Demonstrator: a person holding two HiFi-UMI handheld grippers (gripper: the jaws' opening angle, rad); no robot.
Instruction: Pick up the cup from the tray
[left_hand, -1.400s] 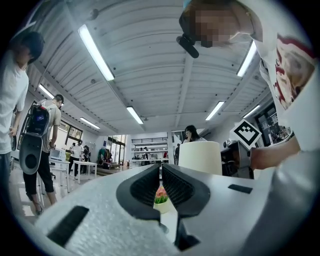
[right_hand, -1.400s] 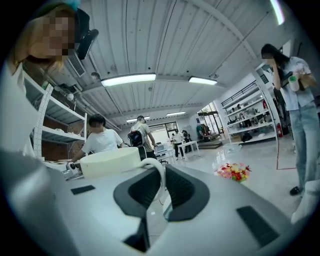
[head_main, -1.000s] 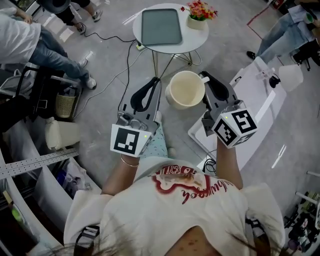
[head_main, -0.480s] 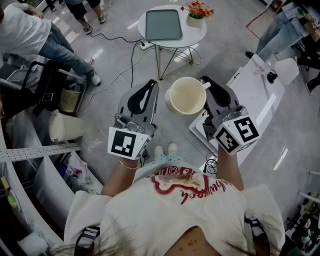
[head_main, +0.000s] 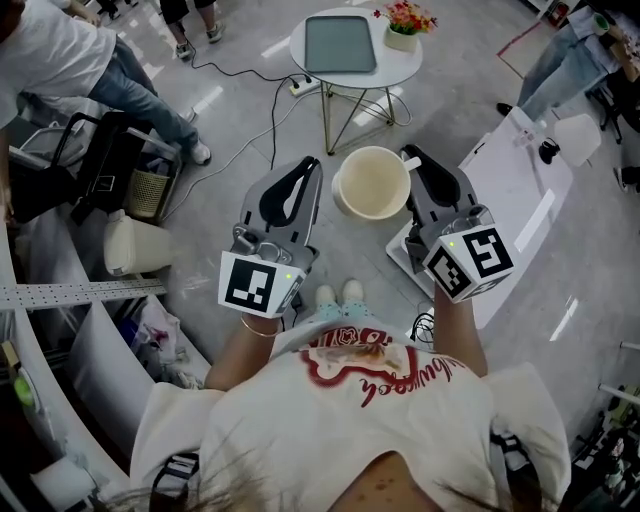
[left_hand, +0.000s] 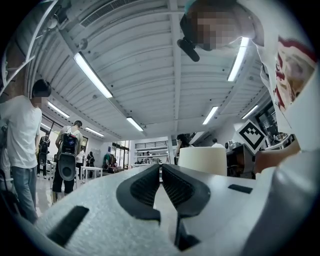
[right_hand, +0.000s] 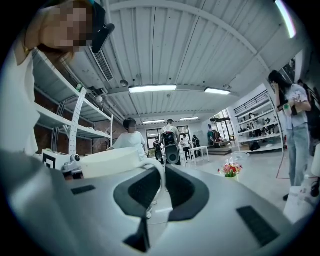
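Clamping the thin handle (right_hand: 160, 176) of the cup (right_hand: 111, 161) between the right fingers (right_hand: 187, 192), closed down to the width of that loop. Holding the cup (head_main: 372, 182) upright in the air, mouth up, hollow inside, just off the tip of the right gripper (head_main: 410, 160) and above the floor. Pressing the left fingers (left_hand: 145, 187) together tip to tip, empty. Carrying the left gripper (head_main: 308, 165) just beside the cup on its other side, apart from it, so that the cup hangs between the two grippers. Well apart from all this, at the top of the head view: a grey tray (head_main: 340, 44) flat on a small round worktop (head_main: 400, 68), toward its left edge, with a pot of flowers (head_main: 405, 22) at the far right edge.
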